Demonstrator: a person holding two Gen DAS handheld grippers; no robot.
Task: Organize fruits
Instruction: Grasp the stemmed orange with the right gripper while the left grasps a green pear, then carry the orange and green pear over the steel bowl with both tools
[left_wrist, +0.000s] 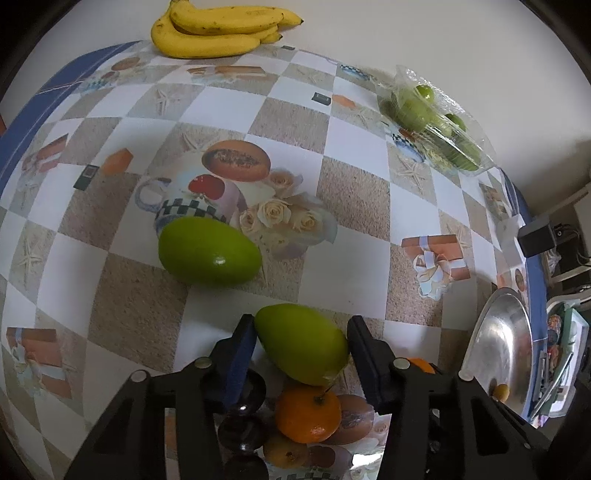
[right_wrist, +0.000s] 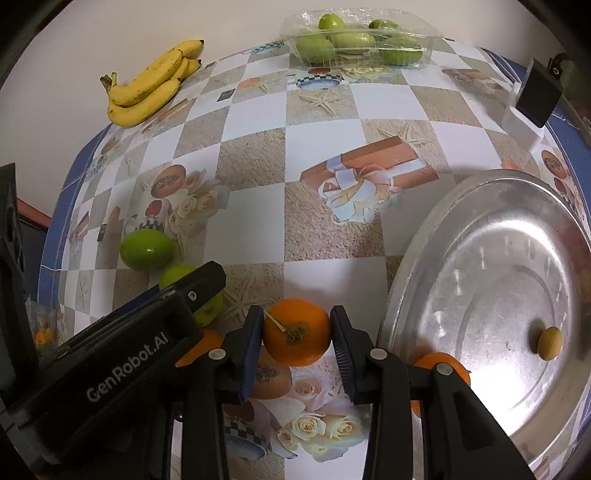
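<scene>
The left gripper (left_wrist: 301, 345) points steeply down at the table (left_wrist: 354, 206) with a green mango (left_wrist: 301, 341) between its fingers; both pads sit right at the fruit's sides, though whether they press on it I cannot tell; a second mango (left_wrist: 208, 251) lies just beyond on the checked cloth, apart from the first. Below the gripper sit an orange (left_wrist: 308, 413) and dark plums (left_wrist: 240, 430). The right gripper (right_wrist: 295, 338) is closed on an orange (right_wrist: 295, 338), both pads against its sides, stem end facing the camera; this orange sits just left of the steel tray (right_wrist: 461, 229); the tray holds 1 small yellow fruit (right_wrist: 549, 343); another orange (right_wrist: 443, 363) shows at the tray's near rim behind a finger. At the far edge lie bananas (right_wrist: 147, 88) and a clear box of green fruits (right_wrist: 360, 38).
</scene>
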